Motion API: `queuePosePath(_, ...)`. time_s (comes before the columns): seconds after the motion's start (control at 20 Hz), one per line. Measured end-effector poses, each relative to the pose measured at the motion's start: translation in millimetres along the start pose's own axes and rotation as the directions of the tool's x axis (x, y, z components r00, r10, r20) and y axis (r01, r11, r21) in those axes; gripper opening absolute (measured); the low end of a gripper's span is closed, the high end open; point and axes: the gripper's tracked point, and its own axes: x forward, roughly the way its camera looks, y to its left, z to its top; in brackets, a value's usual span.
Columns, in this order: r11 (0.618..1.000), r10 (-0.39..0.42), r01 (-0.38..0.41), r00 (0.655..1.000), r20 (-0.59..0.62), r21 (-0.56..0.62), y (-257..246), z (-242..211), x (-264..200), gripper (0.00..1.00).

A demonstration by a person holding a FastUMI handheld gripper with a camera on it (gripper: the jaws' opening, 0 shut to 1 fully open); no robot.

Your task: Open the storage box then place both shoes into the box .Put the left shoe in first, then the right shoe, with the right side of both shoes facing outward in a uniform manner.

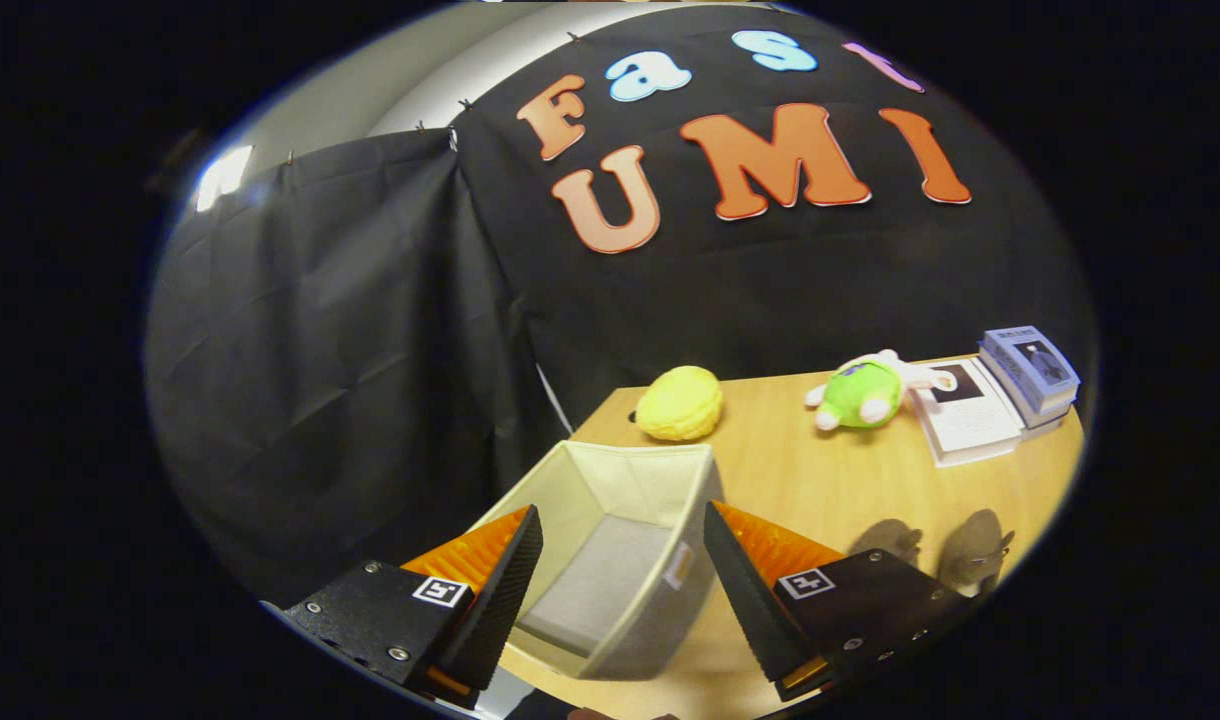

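Observation:
A beige fabric storage box (660,475) stands open on the wooden table (830,490), near its left corner, with nothing inside that I can see. My gripper (625,555) hovers above the box, open, its fingers spread to either side of the box's mouth and holding nothing. Two grey-brown shoes (945,550) sit on the table to the right of the right finger, partly cut off; I cannot tell left from right.
A yellow plush (680,402) lies just beyond the box. A green and white plush toy (865,392) lies further right, next to a white booklet (970,415) and a stack of books (1032,372). Black cloth walls close the booth behind and left.

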Motion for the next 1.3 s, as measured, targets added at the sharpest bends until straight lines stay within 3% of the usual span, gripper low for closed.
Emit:
queuePosePath(0.4,0.974,-0.193,0.201,0.978,-0.081,0.106,-121,-44,-38,0.96)
queuePosePath(0.65,0.946,-0.219,0.26,0.953,-0.211,0.195,-161,-96,-25,0.93)
queuePosePath(0.9,0.927,-0.266,0.324,0.923,-0.278,0.188,-185,-122,-13,0.88)
queuePosePath(1.1,0.911,-0.362,0.402,0.886,-0.289,0.093,-205,-140,-6,0.8)
queuePosePath(1.3,0.891,-0.414,0.45,0.862,-0.292,0.066,-217,-144,9,0.64)
